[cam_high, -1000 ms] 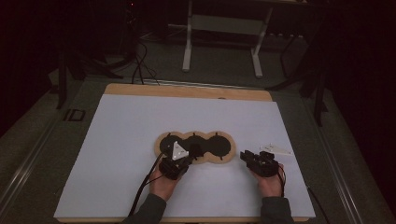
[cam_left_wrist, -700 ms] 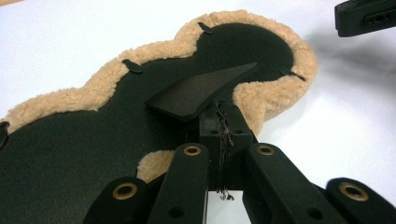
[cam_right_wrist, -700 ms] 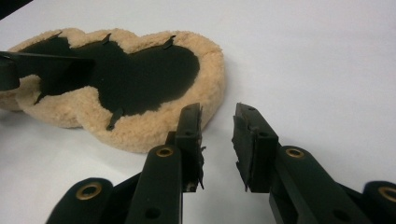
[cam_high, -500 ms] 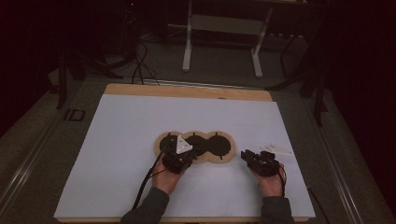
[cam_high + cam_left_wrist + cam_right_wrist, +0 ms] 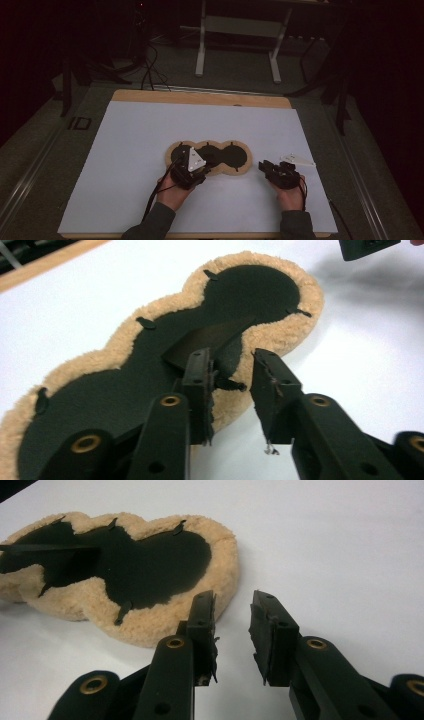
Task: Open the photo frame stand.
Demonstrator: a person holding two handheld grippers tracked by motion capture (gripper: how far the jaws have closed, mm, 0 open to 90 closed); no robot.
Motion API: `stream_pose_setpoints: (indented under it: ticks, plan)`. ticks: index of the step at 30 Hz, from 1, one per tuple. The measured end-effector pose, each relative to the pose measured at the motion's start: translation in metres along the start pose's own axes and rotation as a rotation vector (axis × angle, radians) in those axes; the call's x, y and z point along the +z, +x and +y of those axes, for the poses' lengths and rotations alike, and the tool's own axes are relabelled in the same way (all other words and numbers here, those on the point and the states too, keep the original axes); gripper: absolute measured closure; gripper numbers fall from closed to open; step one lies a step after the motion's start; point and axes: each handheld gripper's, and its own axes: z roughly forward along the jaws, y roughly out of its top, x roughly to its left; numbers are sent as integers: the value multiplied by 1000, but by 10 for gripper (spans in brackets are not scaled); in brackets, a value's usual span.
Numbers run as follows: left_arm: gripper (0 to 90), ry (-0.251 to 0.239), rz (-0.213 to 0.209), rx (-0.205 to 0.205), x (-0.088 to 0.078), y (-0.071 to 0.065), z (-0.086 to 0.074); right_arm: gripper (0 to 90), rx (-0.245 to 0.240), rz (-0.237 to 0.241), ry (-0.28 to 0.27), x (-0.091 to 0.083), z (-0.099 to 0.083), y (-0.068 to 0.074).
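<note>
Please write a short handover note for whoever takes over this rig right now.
Left gripper: open, jaws at the near edge of the fleece pad, gripping nothing.
Right gripper: open, off the pad's right end, over bare white table cover.
The pad lies flat mid-table, black side up, tan fleece rim showing.
Done: grippers positioned.
Left: grasp the pad's edge; probably lift or turn it.
</note>
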Motion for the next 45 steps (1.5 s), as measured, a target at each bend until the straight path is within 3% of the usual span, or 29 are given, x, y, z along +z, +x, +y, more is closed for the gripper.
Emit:
stream_pose_setpoints:
  ticks: [3,6,7,9,19,24,30,33,45]
  plan:
    - [607,2,38,8,0,1,2,708,8,0,-3,-1,0,-2]
    - [560,43,12,9,6,5,5,707,9,0,-4,-2,0,-2]
    - [560,77,10,25,9,5,6,707,9,0,-4,-2,0,-2]
    - [543,98,20,51,15,5,6,707,10,0,-2,-1,0,-2]
    - [511,161,34,139,34,9,13,704,13,-1,-1,-1,-1,-3]
    - [520,164,8,156,42,14,19,702,11,0,5,0,-1,-2]
    - [536,193,3,204,49,14,26,696,14,6,8,0,-1,-2]
    - [550,192,7,211,50,13,26,695,14,6,8,0,-1,-3]
    - [650,213,39,308,53,8,32,683,8,9,14,2,-2,-1]
